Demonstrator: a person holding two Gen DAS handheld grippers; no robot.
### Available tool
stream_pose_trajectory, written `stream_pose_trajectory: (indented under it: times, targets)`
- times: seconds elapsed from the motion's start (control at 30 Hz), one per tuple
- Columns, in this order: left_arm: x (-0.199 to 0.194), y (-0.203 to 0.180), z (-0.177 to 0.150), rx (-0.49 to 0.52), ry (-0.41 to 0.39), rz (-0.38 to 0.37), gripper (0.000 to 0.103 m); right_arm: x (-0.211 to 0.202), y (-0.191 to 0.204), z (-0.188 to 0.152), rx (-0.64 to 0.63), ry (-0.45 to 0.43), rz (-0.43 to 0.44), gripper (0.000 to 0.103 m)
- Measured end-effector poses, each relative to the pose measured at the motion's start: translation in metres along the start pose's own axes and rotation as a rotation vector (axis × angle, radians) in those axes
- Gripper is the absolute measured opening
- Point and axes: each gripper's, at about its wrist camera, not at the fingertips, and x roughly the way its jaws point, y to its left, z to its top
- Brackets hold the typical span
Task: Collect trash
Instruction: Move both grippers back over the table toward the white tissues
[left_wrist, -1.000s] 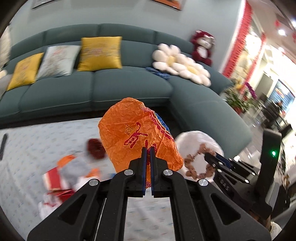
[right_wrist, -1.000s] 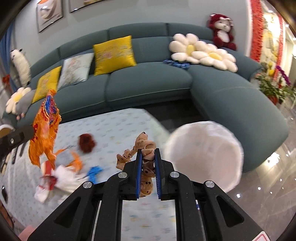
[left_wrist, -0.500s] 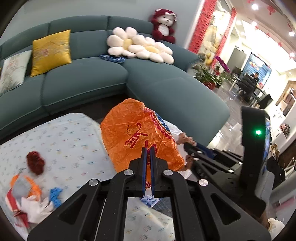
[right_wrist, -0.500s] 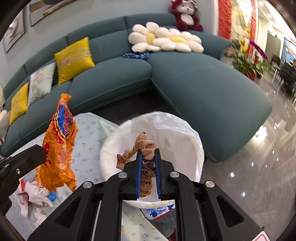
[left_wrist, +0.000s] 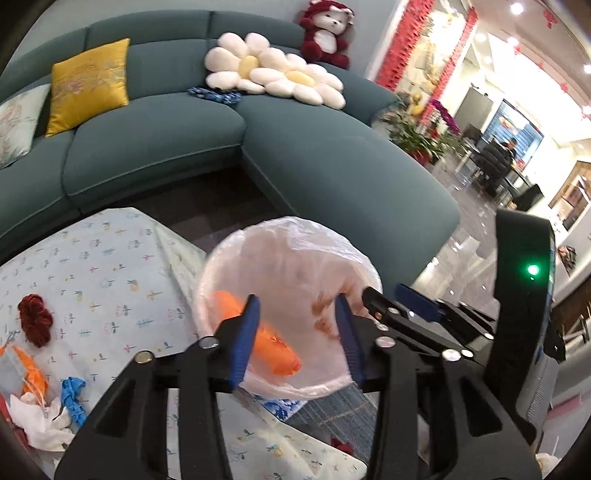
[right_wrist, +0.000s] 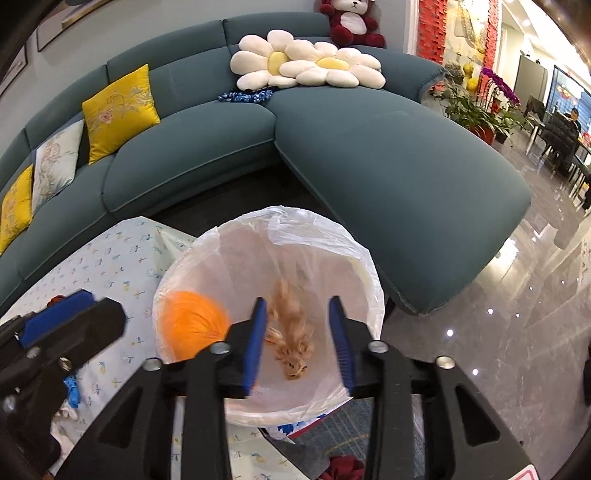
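A white-lined trash bin (left_wrist: 295, 236) (right_wrist: 236, 243) stands beside the table. My left gripper (left_wrist: 299, 332) is open above it, and the orange wrapper (left_wrist: 273, 343) (right_wrist: 192, 325) is dropping inside, blurred. My right gripper (right_wrist: 299, 339) is open over the bin too, and the brown peel scrap (right_wrist: 291, 343) (left_wrist: 325, 321) is falling between its fingers. More trash lies on the table at the left: a dark red ball (left_wrist: 35, 319), a blue scrap (left_wrist: 72, 398), white tissue (left_wrist: 40, 424) and an orange piece (left_wrist: 29, 369).
A patterned pale-blue tablecloth (left_wrist: 99, 277) (right_wrist: 110, 266) covers the table left of the bin. A teal sectional sofa (left_wrist: 332, 155) (right_wrist: 388, 155) with cushions curves behind and to the right. Glossy floor (right_wrist: 517, 332) lies at the right.
Both grippers have opened over the bin. The orange wrapper and the brown scrap have left the fingers and are falling into the bin.
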Motion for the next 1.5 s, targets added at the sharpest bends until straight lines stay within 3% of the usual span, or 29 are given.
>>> stream_pose_trajectory:
  times: [0.13,0.3,0.4,0.83,1.23,1.5]
  targets:
    - [-0.010,0.009,-0.001,-0.017,-0.015,0.028,0.044,-0.003,0.002,-0.001,-0.018,-0.010,-0.005,0.045]
    - [-0.030,0.025,-0.002,-0.028,-0.050,0.080,0.045,-0.011,0.009,0.002,-0.023,-0.025,0.008,0.046]
    - [-0.048,0.040,-0.006,-0.040,-0.073,0.114,0.052,-0.021,0.022,0.001,-0.031,-0.039,0.033,0.048]
    - [-0.139,0.134,-0.041,-0.132,-0.141,0.287,0.067,-0.071,0.149,-0.026,-0.195,-0.087,0.195,0.053]
    - [-0.203,0.232,-0.124,-0.243,-0.116,0.407,0.081,-0.078,0.248,-0.092,-0.307,-0.008,0.300,0.055]
    - [-0.209,0.302,-0.199,-0.387,-0.013,0.454,0.081,-0.068,0.297,-0.145,-0.427,0.080,0.351,0.055]
